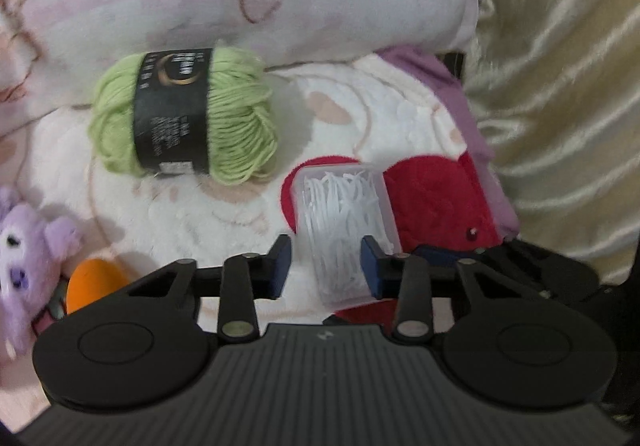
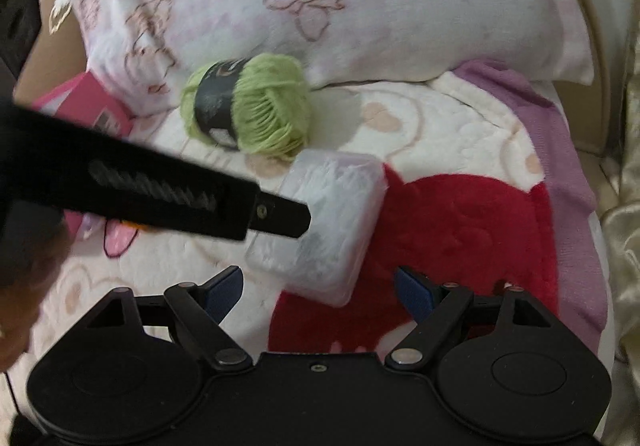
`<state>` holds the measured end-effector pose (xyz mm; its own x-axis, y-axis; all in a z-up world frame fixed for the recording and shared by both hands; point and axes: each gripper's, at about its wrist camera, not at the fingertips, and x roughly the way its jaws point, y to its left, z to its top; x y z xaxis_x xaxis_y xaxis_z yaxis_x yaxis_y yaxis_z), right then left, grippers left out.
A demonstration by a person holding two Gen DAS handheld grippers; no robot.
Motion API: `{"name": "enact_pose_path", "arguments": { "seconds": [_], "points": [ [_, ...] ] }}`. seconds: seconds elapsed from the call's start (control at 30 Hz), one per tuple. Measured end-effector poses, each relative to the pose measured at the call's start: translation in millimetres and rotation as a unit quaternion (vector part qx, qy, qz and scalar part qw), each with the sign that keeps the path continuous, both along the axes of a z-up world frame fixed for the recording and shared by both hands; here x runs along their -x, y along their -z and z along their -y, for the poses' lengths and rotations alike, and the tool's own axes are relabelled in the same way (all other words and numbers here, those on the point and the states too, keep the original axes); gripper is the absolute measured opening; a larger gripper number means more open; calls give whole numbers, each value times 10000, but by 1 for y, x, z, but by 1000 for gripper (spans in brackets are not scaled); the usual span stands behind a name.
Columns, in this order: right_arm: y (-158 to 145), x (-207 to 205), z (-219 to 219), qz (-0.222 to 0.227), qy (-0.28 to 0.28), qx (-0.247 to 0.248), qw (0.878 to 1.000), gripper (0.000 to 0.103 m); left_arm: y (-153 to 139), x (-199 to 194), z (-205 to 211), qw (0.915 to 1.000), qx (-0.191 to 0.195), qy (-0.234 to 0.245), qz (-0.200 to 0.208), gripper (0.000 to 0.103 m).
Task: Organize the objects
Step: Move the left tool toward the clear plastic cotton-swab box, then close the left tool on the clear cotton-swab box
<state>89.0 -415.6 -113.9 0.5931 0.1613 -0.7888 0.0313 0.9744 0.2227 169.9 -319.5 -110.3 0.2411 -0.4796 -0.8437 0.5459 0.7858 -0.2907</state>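
Green yarn ball (image 1: 184,113), one; clear box (image 1: 344,213), one, inside unclamped left gripper (image 1: 325,266); right gripper (image 2: 320,286) wide apart.

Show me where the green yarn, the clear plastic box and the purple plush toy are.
green yarn (image 1: 236,117), left wrist view, on its bare strands right of the dark label.
clear plastic box (image 1: 340,213), left wrist view, on its lid.
purple plush toy (image 1: 24,254), left wrist view, on its face.

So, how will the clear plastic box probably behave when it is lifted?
The clear plastic box looks rigid, so it probably keeps its shape. The white pieces inside seem loose and may shift. Its smooth walls could slip, and it lies on a soft blanket.
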Motion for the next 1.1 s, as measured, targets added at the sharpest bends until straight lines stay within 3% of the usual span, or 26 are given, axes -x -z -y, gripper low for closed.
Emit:
{"name": "enact_pose_path", "arguments": {
  "seconds": [0.07,0.1,0.17,0.27,0.43,0.7,0.83,0.93,1.0,1.1],
  "points": [
    [0,1,1,-132,-44,15,9999,67,-2,2,7,9994,-234,237,32,27],
    [0,1,1,-134,-53,46,9999,64,-4,4,9,9991,-317,270,30,21],
    [-1,3,1,-113,-39,-76,9999,57,-5,6,11,9991,-376,169,-112,21],
    [2,-1,0,-150,74,-188,9997,59,-3,4,17,9986,-485,191,-90,21],
    [0,-6,-17,-169,51,251,9995,64,-4,-5,20,9973,-592,267,-331,21],
    [2,-13,-6,-211,442,-184,9986,70,-5,-22,31,9926,-878,395,-746,21],
    [7,-12,11,-34,912,-854,9922,70,-12,-21,43,9897,-1145,592,-619,21],
    [6,-10,13,119,682,-777,9946,69,-14,-23,46,9874,-1344,717,-423,20],
    [9,-6,15,200,613,-864,9942,70,-20,-30,41,9841,-1642,510,-445,21],
    [11,-3,15,349,445,-762,9955,69,-40,-38,25,9869,-1514,394,-381,21]
  ]
}}
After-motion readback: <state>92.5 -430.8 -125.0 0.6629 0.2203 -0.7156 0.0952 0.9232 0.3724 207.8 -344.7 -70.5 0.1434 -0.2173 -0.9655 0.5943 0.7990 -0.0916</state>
